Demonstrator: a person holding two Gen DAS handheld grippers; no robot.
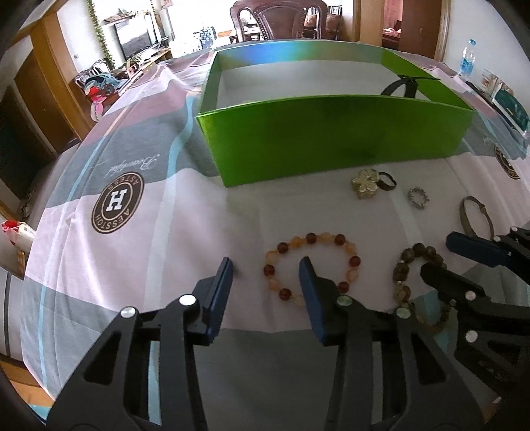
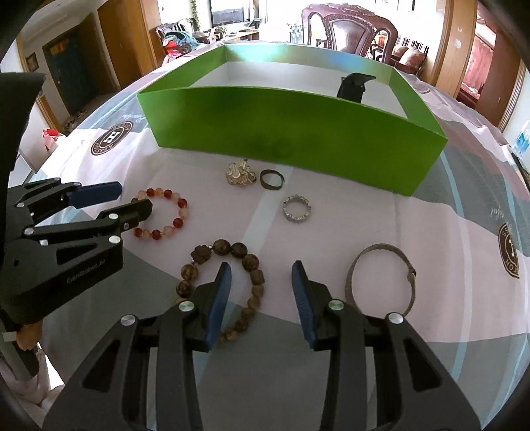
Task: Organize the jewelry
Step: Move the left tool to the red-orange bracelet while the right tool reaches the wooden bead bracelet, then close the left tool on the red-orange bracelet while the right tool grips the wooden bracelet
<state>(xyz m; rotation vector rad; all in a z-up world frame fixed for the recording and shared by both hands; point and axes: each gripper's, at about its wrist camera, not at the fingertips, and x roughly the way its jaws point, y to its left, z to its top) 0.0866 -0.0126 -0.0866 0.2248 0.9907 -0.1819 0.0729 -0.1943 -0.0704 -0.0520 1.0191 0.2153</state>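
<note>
A red and amber bead bracelet point(image 1: 311, 265) point(image 2: 162, 214) lies on the cloth. My left gripper point(image 1: 266, 270) point(image 2: 132, 197) is open, low over the bracelet's left side. A brown bead bracelet point(image 2: 228, 285) point(image 1: 405, 281) lies to its right. My right gripper point(image 2: 261, 277) point(image 1: 434, 255) is open over the brown bracelet's right side. A silver bangle point(image 2: 381, 281) point(image 1: 477, 215), a silver ring point(image 2: 297, 209) point(image 1: 419, 198), a dark ring point(image 2: 272, 179) point(image 1: 387, 180) and a gold flower piece point(image 2: 239, 174) point(image 1: 366, 182) lie nearby. The green box point(image 1: 331, 139) point(image 2: 285, 132) stands behind, with a black item point(image 2: 352, 86) inside.
The table is covered by a striped cloth point(image 1: 132, 165) with round brown logos. A wooden chair point(image 2: 351, 30) stands beyond the box. A water bottle point(image 1: 467, 59) and a teal packet point(image 1: 510, 106) are at the far right.
</note>
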